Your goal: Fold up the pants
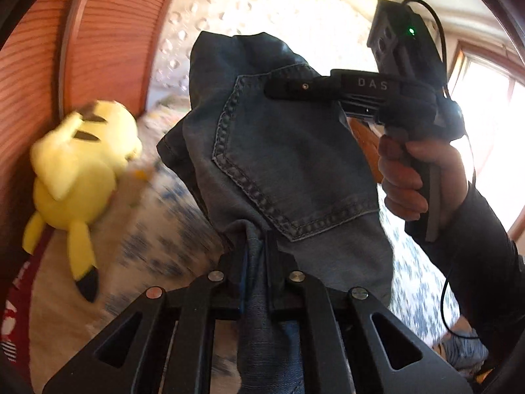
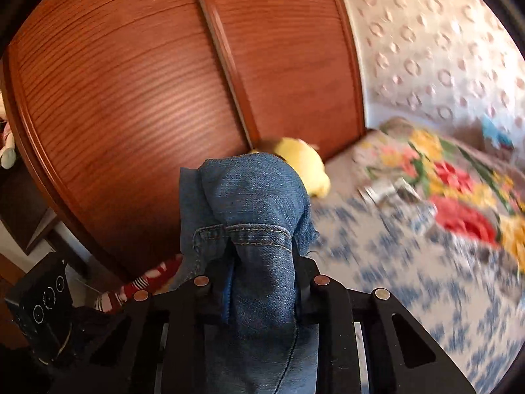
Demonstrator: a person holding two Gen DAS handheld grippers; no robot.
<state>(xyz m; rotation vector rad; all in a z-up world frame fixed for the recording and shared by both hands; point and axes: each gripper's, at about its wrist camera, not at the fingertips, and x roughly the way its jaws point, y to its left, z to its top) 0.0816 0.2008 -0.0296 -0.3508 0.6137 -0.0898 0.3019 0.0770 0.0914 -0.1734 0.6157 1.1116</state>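
Bedroom clutter around a bed

A yellow plush toy (image 1: pixel 78 170) lies on the bed (image 2: pixel 410 282) against the ribbed wooden wardrobe doors (image 2: pixel 137 98). The sheet is blue-and-white patterned; a floral blanket (image 2: pixel 459 197) lies farther back. Behind it, pale wallpaper (image 2: pixel 426 42) with ring patterns. A red-and-white cloth (image 2: pixel 144 282) lies near the wardrobe.

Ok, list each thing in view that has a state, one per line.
Left tool: shut on the jeans.
Right tool: shut on the jeans.
Jeans: bunched, held up off the bed by both tools, not yet folded.
Back pocket: facing the left camera, flat.
Yellow plush: lying on the bed beside the wardrobe.
Wardrobe doors: closed.
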